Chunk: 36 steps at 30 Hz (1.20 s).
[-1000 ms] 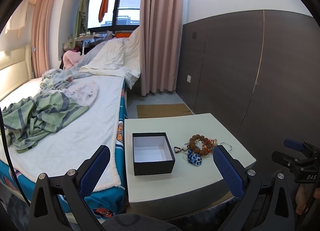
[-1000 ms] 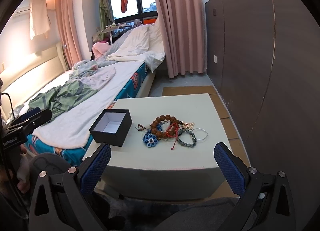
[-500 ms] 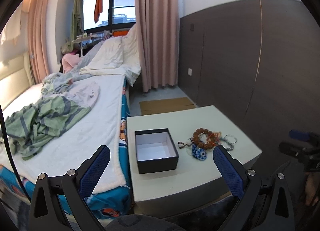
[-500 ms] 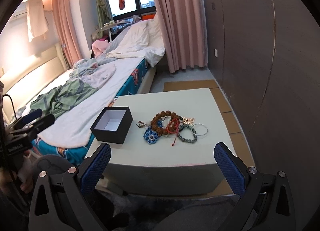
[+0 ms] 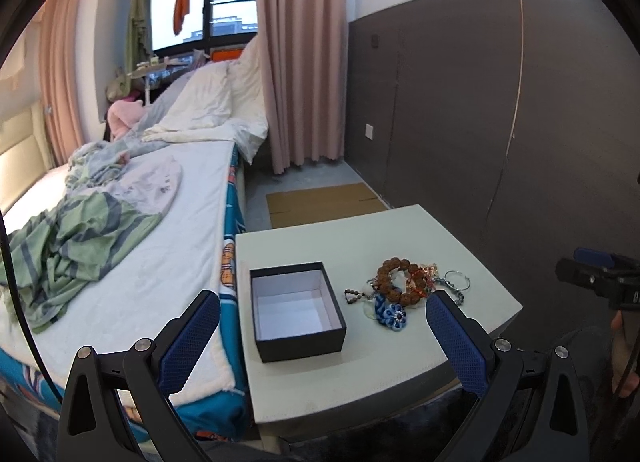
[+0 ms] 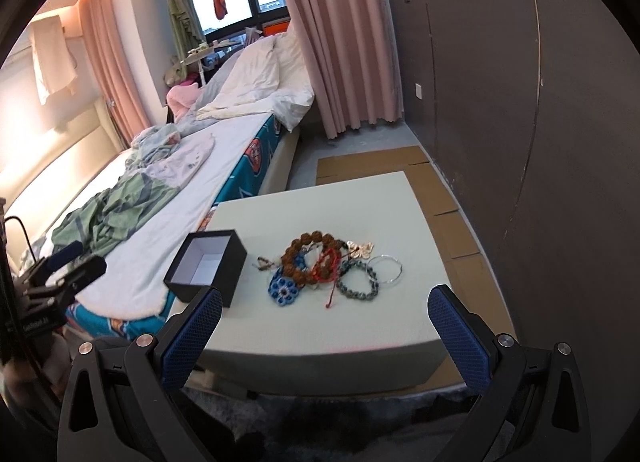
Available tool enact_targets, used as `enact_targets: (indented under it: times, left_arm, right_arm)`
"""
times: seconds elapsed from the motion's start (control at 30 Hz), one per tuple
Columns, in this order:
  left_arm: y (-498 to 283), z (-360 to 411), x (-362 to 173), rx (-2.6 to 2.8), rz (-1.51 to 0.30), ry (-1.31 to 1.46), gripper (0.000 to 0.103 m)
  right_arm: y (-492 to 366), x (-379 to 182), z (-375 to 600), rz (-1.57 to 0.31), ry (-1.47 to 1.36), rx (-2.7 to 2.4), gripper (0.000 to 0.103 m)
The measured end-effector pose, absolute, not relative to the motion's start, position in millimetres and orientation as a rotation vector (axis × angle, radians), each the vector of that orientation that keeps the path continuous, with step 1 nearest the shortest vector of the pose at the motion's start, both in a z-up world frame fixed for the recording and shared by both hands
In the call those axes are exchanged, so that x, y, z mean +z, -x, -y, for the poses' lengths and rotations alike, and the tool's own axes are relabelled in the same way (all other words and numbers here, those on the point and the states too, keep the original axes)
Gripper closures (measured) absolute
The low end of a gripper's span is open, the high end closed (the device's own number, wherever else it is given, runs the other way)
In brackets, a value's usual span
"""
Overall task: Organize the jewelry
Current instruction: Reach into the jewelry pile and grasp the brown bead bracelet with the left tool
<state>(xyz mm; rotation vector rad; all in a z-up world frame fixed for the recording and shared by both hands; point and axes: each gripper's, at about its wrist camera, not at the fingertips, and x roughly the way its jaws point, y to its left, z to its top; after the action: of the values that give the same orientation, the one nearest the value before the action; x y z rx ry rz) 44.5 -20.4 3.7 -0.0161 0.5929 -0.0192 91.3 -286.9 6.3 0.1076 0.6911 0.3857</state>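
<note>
Right wrist view puts the jewelry pile (image 6: 328, 268) straight ahead of the right gripper (image 6: 325, 328), between its spread fingers, on the pale table (image 6: 360, 326); the empty black box (image 6: 206, 266) sits just left of the pile, apart from it. The left gripper (image 5: 322, 336), also wide and holding nothing, faces the box head-on, with the pile off to its right. By my reading the right hand is better lined up for a first pick, and the silver ring bangle (image 6: 385, 269) on the pile's right edge lies most exposed.
</note>
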Motion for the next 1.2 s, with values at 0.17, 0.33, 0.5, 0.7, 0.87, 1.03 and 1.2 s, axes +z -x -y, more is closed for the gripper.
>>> enact_targets:
  times: [0.17, 0.33, 0.5, 0.7, 0.87, 1.03, 1.2]
  left_arm:
    - [-78.4, 21.3, -6.3, -0.059, -0.671, 0.033, 0.005]
    - [-111.3, 26.6, -13.1, -0.082, -0.739, 0.024, 0.015]
    - [-143.4, 36.5, -18.2, -0.123, -0.81, 0.011, 0.027]
    - [-179.4, 51.0, -23.0, -0.167, -0.863, -0.022, 0.032]
    - [-215.2, 64.9, -41.7, -0.199, -0.945, -0.066, 0.046]
    - [-237.4, 77.5, -57.4, -0.236, -1.008, -0.085, 0.047]
    - [-255.4, 94.5, -74.7, -0.275, -1.059, -0.125, 0.047]
  right_arm:
    - [-123.6, -0.1, 295.1, -0.736, -0.183, 0.391, 0.0]
    - [-152.9, -6.9, 303.5, -0.769, -0.255, 0.391, 0.0]
    - [-181.2, -14.7, 310.8, -0.807, -0.316, 0.393, 0.0]
    - [-213.1, -21.0, 318.3, -0.847, -0.388, 0.392, 0.0]
    - [-238.2, -31.4, 318.4, -0.91, -0.439, 0.377, 0.0]
    - [-259.5, -41.6, 316.3, -0.95, -0.456, 0.377, 0.005]
    - [-263.9, -60.0, 325.7, -0.95, -0.497, 0.391, 0.007]
